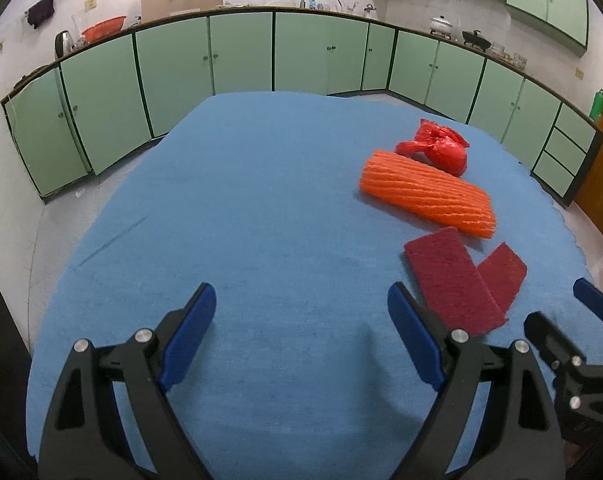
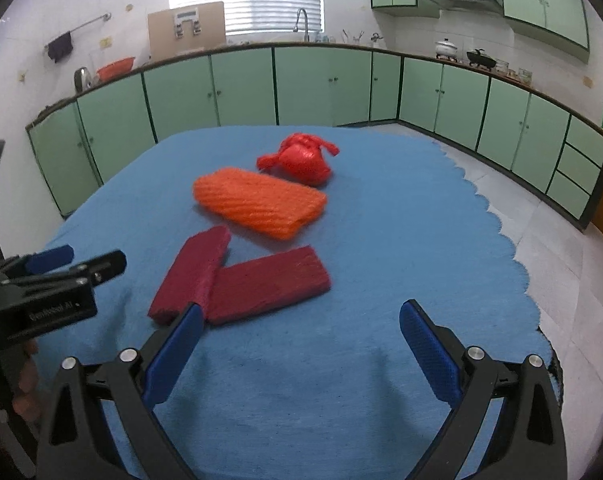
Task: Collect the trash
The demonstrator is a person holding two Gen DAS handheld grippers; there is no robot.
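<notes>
Both tongs, left gripper (image 1: 301, 304) & right gripper (image 2: 299, 322), hovering wide open, gripping nothing, w/ two maroon scouring pads (image 2: 241, 280) lying nearest, prob. first pickup, before ribbed orange foam sleeve (image 2: 259, 206).

The surface (image 2: 381, 240) is covered by a blue cloth with a scalloped edge. On it are laid a knotted red plastic bag (image 2: 303, 159), an orange ribbed foam sleeve (image 2: 259, 201) just beside it, and two dark red pads (image 2: 237, 280), touching at one end.
</notes>
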